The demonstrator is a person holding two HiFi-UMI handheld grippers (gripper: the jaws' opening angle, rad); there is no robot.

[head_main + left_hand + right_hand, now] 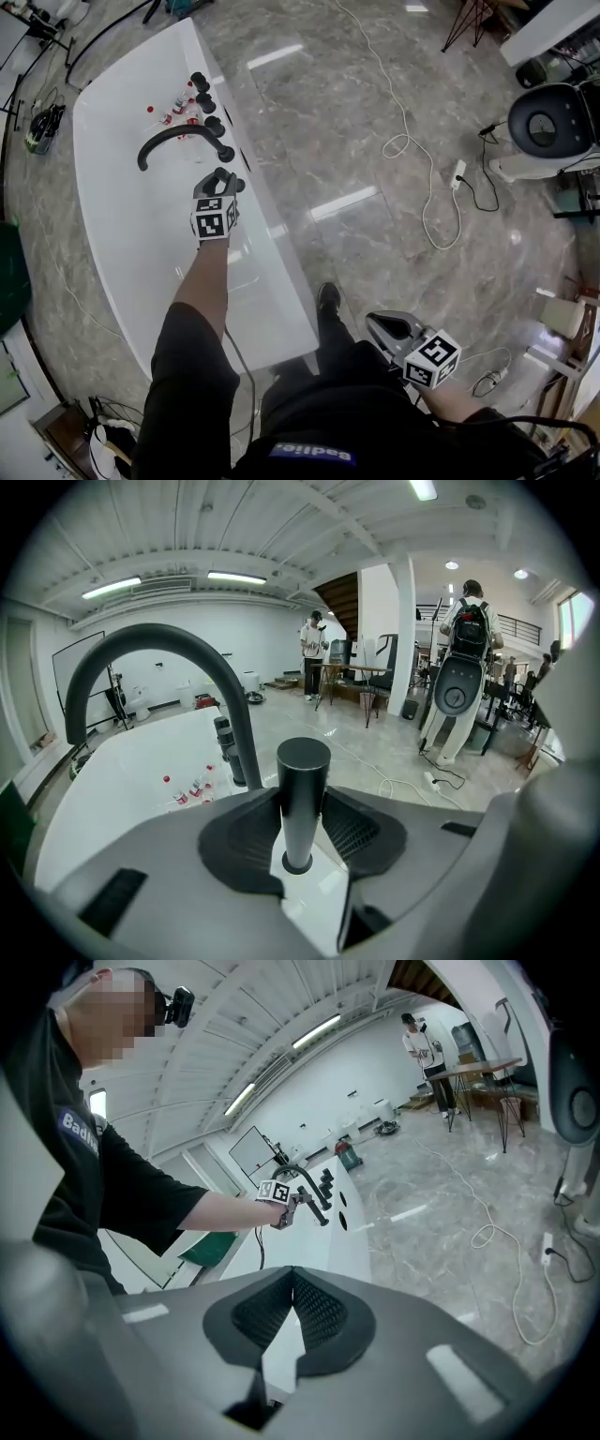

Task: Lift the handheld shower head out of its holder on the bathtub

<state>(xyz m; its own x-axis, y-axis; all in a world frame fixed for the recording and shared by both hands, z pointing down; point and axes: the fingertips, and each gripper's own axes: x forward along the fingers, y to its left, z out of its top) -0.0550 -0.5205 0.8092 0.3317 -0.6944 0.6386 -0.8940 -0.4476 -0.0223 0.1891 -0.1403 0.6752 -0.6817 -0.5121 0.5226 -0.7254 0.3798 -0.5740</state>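
Three cameras around one bathtub

The head view looks steeply down on the white bathtub [131,234], with the left gripper [223,176] out at the rim and the right gripper [375,323] close below (by the person's legs). The left gripper view sits tight against the shower head [302,799] and faces along the tub into the hall. The right gripper view faces the tub from well apart. All three show the curved spout [183,131].
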